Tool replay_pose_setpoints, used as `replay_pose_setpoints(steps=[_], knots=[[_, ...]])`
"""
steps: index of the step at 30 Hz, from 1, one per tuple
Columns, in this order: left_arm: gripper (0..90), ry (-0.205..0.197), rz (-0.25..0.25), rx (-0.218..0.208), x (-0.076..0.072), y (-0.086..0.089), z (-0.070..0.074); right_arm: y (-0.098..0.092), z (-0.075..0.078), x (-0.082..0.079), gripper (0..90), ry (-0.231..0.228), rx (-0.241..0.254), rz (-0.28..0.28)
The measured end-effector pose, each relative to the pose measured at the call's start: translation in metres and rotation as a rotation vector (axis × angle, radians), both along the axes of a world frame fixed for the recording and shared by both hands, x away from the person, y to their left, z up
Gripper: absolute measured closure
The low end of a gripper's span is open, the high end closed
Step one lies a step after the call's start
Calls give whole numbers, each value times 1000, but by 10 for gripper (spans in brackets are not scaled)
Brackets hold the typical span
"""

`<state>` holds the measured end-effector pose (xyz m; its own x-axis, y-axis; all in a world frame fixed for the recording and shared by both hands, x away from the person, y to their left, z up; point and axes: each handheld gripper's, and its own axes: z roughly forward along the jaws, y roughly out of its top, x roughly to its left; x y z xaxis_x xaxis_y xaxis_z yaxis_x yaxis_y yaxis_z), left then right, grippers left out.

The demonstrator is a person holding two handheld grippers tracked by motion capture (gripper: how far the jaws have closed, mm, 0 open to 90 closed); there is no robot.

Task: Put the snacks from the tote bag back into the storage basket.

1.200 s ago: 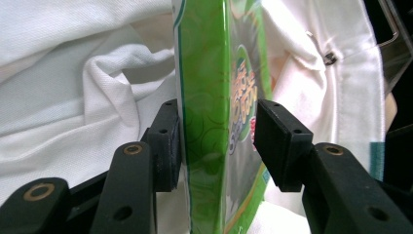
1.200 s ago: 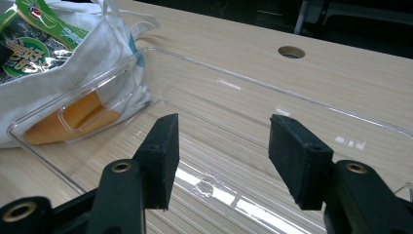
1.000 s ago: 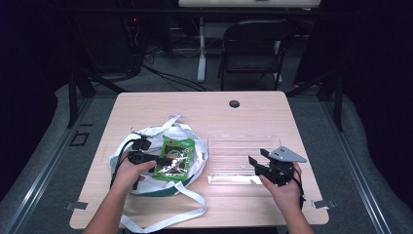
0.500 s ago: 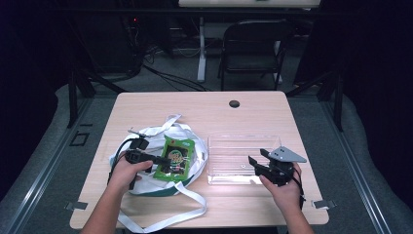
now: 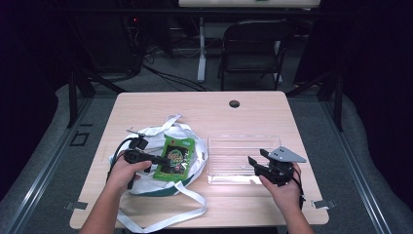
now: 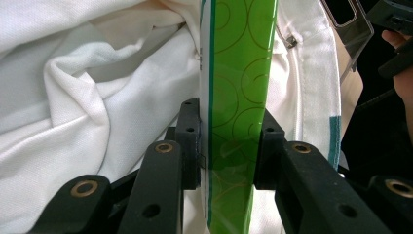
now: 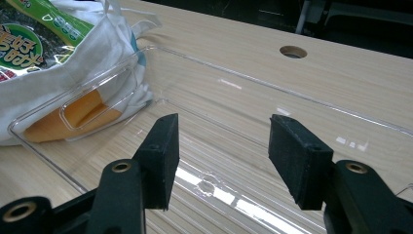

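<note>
— What is that green thing?

— It is a green snack packet (image 5: 176,157). It sits on top of a white cloth bag (image 5: 146,146) on the left part of the wooden worktop (image 5: 253,117). The bag has long white straps (image 5: 160,219) that curl toward the front edge.

— Who has hold of it?

— The left gripper (image 5: 160,160). In the left gripper view its two black jaws are pressed onto the packet's (image 6: 238,97) edge, one on each side, with the white cloth (image 6: 73,97) behind.

— And the other gripper?

— The right gripper (image 5: 253,163) is at the near right end of a clear plastic tray (image 5: 243,141), which lies just beside the bag. In the right gripper view its jaws stand wide apart with nothing between them, over the tray's (image 7: 292,97) see-through bottom. A grey plate (image 5: 287,155) sits on top of that gripper.

— Anything else?

— A small round hole (image 5: 234,104) is in the worktop near the far edge. A dark folding chair (image 5: 253,53) stands behind it.
</note>
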<state>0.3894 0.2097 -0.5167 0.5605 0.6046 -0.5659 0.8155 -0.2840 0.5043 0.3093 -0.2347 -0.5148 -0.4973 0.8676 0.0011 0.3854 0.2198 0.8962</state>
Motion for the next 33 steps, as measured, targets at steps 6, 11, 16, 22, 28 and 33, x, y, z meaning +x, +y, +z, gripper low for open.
replay_pose_setpoints(steps=[6, 11, 16, 22, 28, 33], knots=[[715, -31, 10, 0, 0, 2, 4, 0, 0, 0, 449, 1, -7, 5], [715, -49, 23, -12, -1, 6, 7, 1, 0, 0, 449, -1, -5, 6], [715, -69, 40, -17, -1, 8, 10, 1, 0, 0, 449, -2, -10, 8], [715, -93, 53, -26, -2, 10, 13, 1, 0, 0, 449, -4, -15, 12], [716, -110, 68, -37, -3, 11, 16, 2, -1, 0, 448, -7, -20, 16], [716, -127, 75, -45, -4, 12, 19, 3, -1, 0, 449, -7, -25, 20]])
